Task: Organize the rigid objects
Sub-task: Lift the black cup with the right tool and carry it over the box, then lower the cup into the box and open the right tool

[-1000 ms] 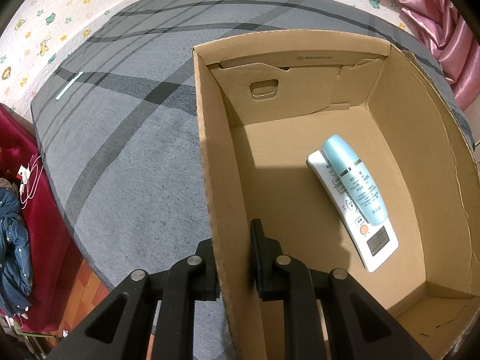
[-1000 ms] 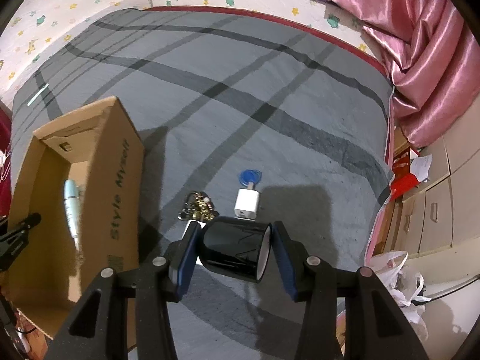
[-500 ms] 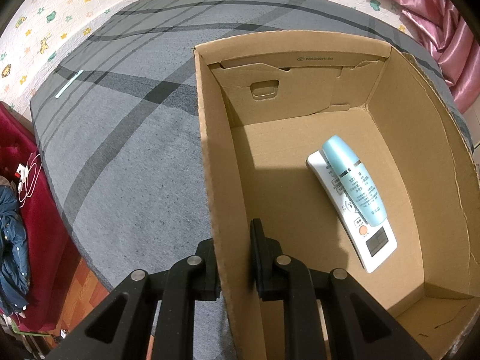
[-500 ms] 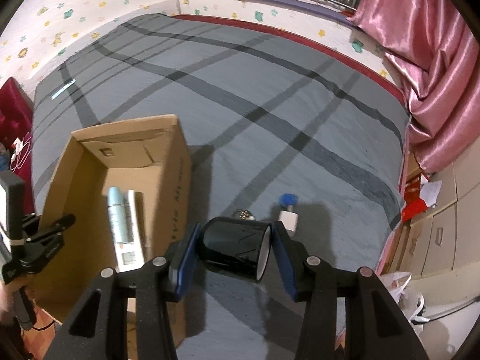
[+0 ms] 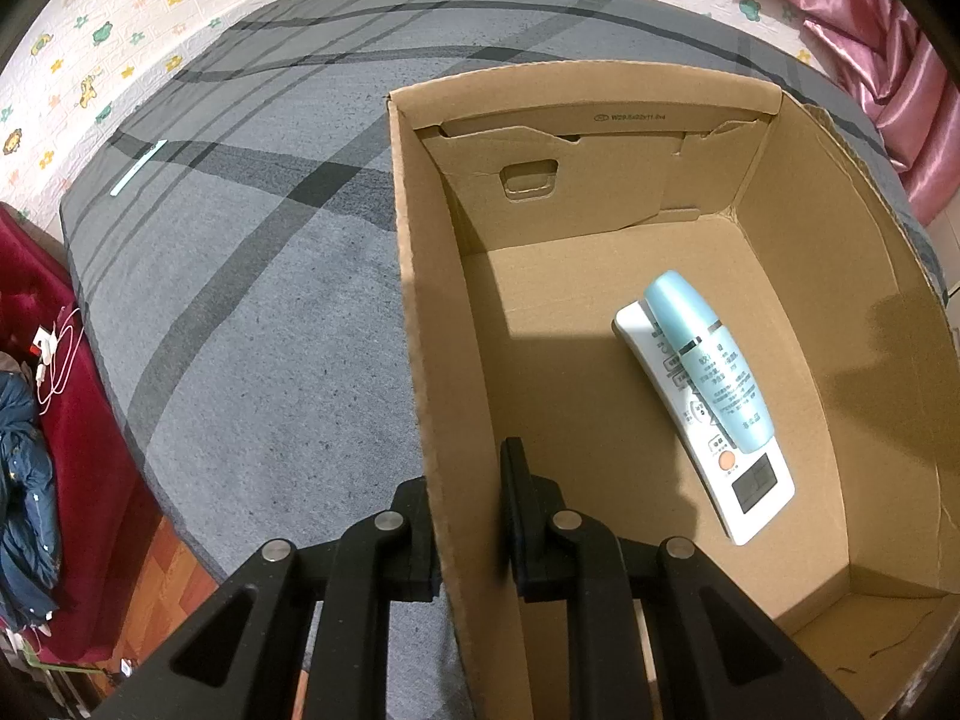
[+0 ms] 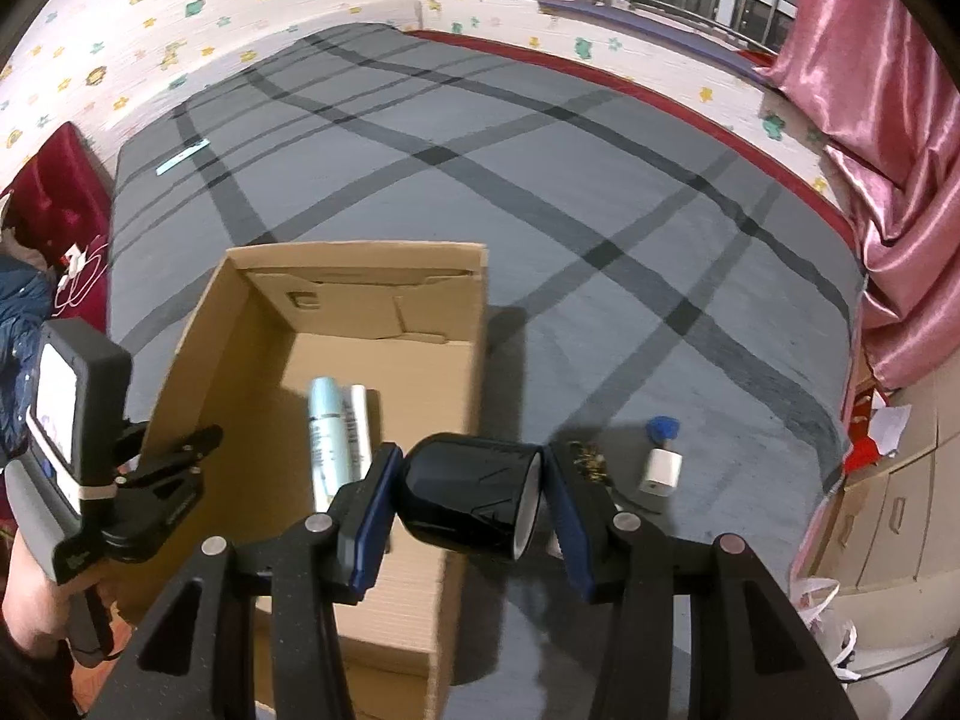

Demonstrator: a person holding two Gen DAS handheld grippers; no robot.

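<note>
The right hand-held gripper (image 6: 471,501) has swung over the open brown cardboard box (image 6: 465,360), clenched on a glossy black cylindrical cup (image 6: 465,504). The left hand-held gripper (image 5: 465,492) pinches the box's wall. Inside lie a pale blue bottle (image 5: 708,360) and a white remote control (image 5: 738,480).

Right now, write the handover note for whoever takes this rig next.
Left gripper: clamped on the near wall of the cardboard box, steadying it.
Right gripper: shut on a black cup held on its side, above the box's right wall.
Done: white remote and blue bottle lie in the box, bottle on top of remote.
Left: drop the cup in; then the white charger, keys and blue item on the rug.
</note>
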